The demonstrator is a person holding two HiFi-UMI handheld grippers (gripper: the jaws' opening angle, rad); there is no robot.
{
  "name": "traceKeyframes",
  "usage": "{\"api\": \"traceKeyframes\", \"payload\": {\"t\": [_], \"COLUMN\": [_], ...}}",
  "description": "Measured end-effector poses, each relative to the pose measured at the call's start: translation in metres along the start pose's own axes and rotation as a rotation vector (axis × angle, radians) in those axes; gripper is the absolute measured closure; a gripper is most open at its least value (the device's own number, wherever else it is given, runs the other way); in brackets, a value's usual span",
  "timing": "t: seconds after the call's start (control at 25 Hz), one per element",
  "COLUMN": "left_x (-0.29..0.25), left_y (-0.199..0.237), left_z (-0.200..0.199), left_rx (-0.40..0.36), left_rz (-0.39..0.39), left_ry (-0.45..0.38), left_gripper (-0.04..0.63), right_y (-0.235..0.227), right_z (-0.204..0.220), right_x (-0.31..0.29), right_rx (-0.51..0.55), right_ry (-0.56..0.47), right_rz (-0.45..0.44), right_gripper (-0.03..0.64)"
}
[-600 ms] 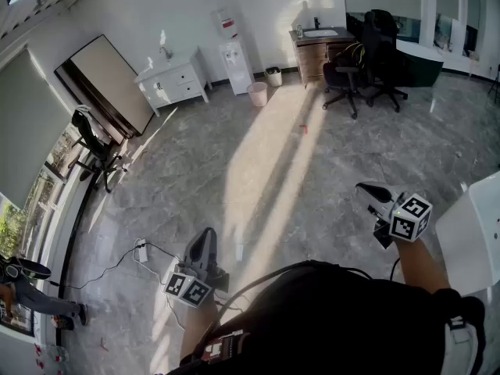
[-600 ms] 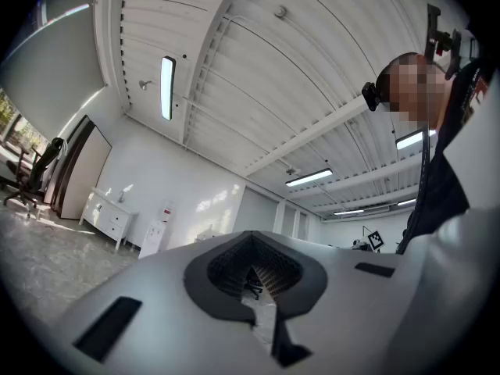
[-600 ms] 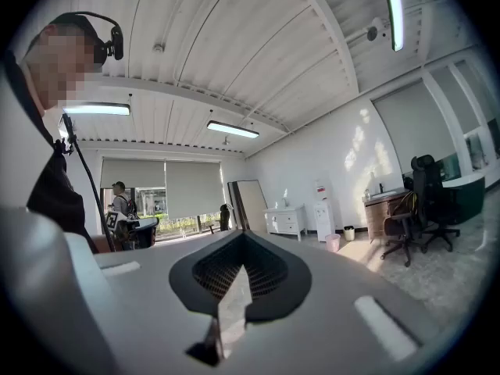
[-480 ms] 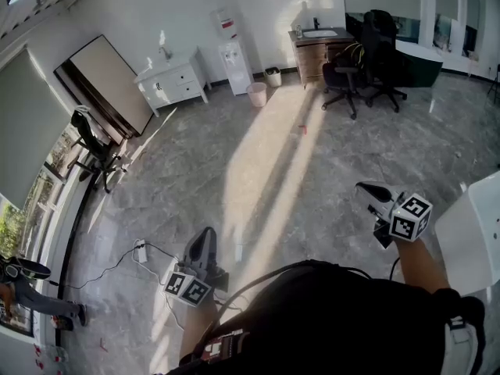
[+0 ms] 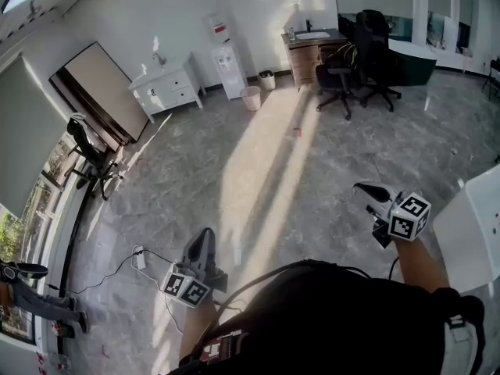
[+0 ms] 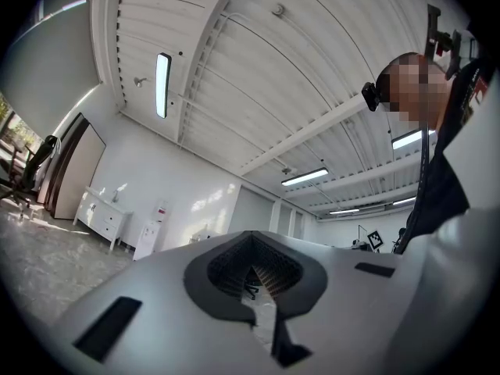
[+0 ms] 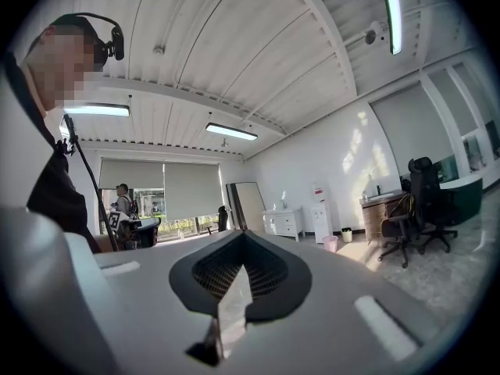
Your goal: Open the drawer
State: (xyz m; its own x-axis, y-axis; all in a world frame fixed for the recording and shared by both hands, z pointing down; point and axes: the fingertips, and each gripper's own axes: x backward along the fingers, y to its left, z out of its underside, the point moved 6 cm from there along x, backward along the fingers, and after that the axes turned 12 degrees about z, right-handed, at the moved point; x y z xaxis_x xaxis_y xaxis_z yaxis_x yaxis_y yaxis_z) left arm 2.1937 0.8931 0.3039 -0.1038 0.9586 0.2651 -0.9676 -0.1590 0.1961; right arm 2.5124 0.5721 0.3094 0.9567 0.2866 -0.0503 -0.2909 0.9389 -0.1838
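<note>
In the head view, the far side of the room slid a little to the left. The white chest of drawers (image 5: 168,88) by the far wall ended up a bit further left than before. The tall white water dispenser (image 5: 228,59) moved left in the view too. So did the small pink bin (image 5: 250,98), the brown wooden cabinet with a sink (image 5: 308,53) and the black office chairs (image 5: 337,75). The bin also sat a tiny bit lower in the view.

Marble floor (image 5: 328,178) bears a white dresser (image 5: 166,89), office chairs (image 5: 337,75), a bin (image 5: 251,98).
</note>
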Motion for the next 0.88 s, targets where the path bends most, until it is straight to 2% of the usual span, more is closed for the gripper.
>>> {"api": "traceKeyframes", "payload": {"t": [0.2,0.52,0.88], "left_x": [-0.014,-0.037,-0.081], "left_y": [-0.015,-0.033,-0.073], "left_z": [0.012,0.022,0.048], "left_rx": [0.004,-0.008,0.01], "left_rz": [-0.002,-0.007,-0.021], "left_ry": [0.008,0.035,0.051], "left_gripper": [0.598,0.598,0.598], "right_y": [-0.022,-0.048,-0.102], "right_z": [0.002,0.004,0.011], "right_x": [0.012,0.027,0.056], "right_rx": [-0.05,-0.045,-0.058], "right_ry": [-0.007,-0.005,0.017], "right_rz": [-0.001,-0.008,-0.028], "right_gripper": [0.618,0.618,0.618]}}
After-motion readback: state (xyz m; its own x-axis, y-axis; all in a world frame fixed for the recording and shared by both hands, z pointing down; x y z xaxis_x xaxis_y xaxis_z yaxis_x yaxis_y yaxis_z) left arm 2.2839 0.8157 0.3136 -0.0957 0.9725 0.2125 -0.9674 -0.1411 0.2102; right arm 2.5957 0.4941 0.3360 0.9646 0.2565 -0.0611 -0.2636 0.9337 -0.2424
